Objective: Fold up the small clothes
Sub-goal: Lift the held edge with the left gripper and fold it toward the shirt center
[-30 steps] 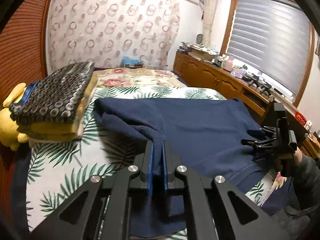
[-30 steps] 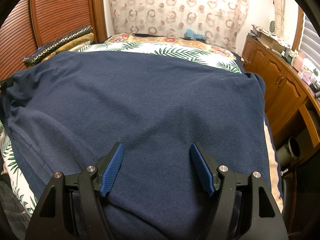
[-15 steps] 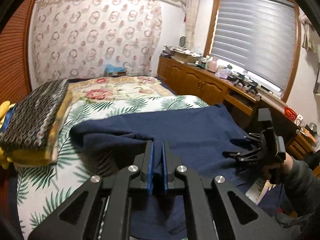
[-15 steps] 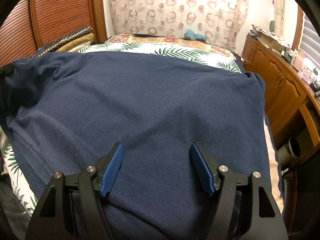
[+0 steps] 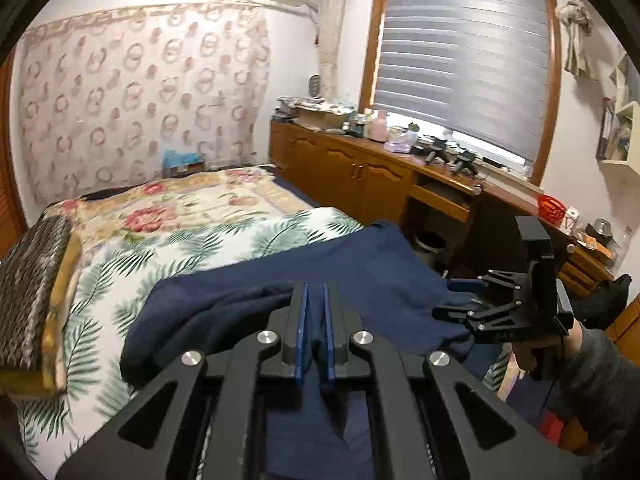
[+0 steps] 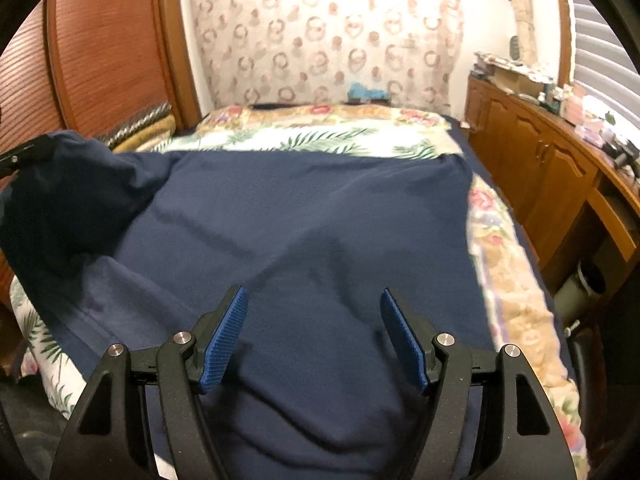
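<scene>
1. Your left gripper [image 5: 315,312] is pressed together on a fold of the navy garment [image 5: 360,280]; dark blue cloth shows in the narrow slit between its blue pads [image 5: 303,320], and a bunched ridge of fabric rises to the left of its tips.
2. Your right gripper [image 6: 314,316] is spread wide, its blue ribbed pads [image 6: 226,336] well apart, and hovers over the garment with only flat cloth between them. Whether the pads touch the fabric cannot be told.
3. The navy garment [image 6: 312,220] lies on the bed, spread ahead of your right gripper and reaching under it. Its far edge runs straight across; to the left of that gripper one corner is lifted and gathered into a dark hump.
4. From your left gripper's view, your right gripper [image 5: 460,300] sits to the right, held in your sleeved hand [image 5: 576,344] at the garment's edge.
5. Beyond the garment the palm-leaf bedspread [image 5: 192,248] shows, and a floral cover [image 5: 200,200] farther ahead.
6. Far left of your left gripper lies a folded patterned stack [image 5: 28,292].
7. To the right of both grippers runs a wooden cabinet [image 5: 360,176], with a shaded window [image 5: 460,64] above it.
</scene>
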The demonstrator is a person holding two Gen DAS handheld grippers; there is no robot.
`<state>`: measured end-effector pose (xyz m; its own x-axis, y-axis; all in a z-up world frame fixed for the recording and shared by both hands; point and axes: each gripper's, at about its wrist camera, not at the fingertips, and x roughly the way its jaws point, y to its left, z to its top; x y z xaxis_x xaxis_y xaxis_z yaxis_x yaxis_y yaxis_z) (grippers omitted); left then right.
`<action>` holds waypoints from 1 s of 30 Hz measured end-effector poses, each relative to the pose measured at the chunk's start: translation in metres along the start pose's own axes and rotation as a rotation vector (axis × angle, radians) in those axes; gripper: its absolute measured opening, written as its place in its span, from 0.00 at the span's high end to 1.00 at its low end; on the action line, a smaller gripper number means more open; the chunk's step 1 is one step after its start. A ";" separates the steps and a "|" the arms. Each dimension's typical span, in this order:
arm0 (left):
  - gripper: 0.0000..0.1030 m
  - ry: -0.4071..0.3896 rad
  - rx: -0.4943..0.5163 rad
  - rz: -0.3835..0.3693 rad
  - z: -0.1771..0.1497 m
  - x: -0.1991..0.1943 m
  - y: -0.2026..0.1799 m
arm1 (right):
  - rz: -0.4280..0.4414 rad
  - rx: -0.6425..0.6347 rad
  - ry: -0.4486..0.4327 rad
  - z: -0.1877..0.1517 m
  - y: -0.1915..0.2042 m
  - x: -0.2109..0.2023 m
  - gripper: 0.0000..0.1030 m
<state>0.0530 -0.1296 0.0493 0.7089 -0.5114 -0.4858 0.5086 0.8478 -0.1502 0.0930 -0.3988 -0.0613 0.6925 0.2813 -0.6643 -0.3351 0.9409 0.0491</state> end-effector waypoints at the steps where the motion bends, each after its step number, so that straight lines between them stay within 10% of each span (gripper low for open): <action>1: 1.00 -0.004 0.007 -0.029 0.007 0.003 -0.007 | -0.002 0.003 -0.006 0.000 -0.002 -0.004 0.31; 9: 1.00 0.008 0.086 -0.057 0.032 0.019 -0.043 | -0.015 0.047 -0.058 0.000 -0.020 -0.033 0.32; 19: 0.93 0.021 0.001 0.098 0.012 -0.001 0.017 | 0.072 0.007 -0.025 -0.004 0.015 -0.013 0.32; 30: 0.50 0.054 -0.101 0.230 -0.040 -0.024 0.085 | 0.255 -0.134 0.027 0.013 0.107 0.032 0.32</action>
<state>0.0598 -0.0399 0.0137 0.7720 -0.2971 -0.5619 0.2834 0.9522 -0.1141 0.0871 -0.2869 -0.0675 0.5587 0.4985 -0.6628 -0.5789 0.8067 0.1187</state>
